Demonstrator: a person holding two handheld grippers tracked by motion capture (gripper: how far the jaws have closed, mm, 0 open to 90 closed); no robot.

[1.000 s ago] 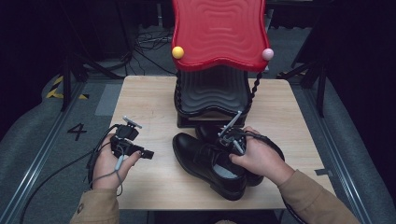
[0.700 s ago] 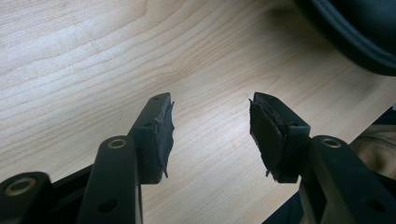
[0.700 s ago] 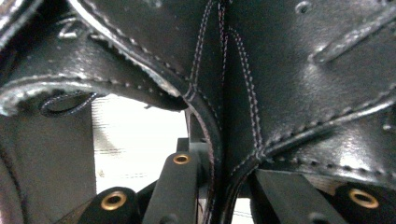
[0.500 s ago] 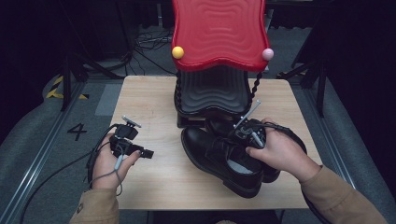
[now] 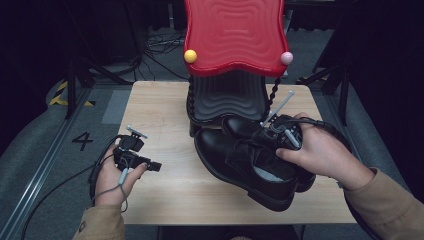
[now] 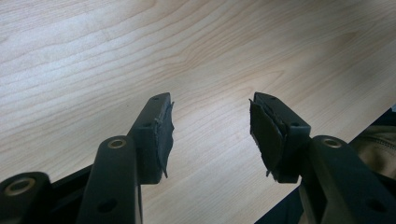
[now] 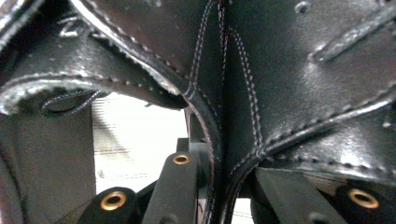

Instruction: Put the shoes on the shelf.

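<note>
The right claw (image 5: 272, 134) is clamped on the adjoining inner edges of two black leather dress shoes (image 5: 245, 165), holding the pair just in front of the red-topped black rack (image 5: 232, 35) at the back of the table (image 5: 160, 112). The left claw (image 5: 156, 166) stands open and empty, well apart from the rack, over bare wood.

the left tongs (image 6: 210, 135) gape over the wooden table (image 6: 140, 51), nothing between their pads.

bare tabletop (image 5: 165, 105) left and front-left passable; red-topped rack (image 5: 234, 35) and shoes (image 5: 245, 165) block centre-right.
</note>
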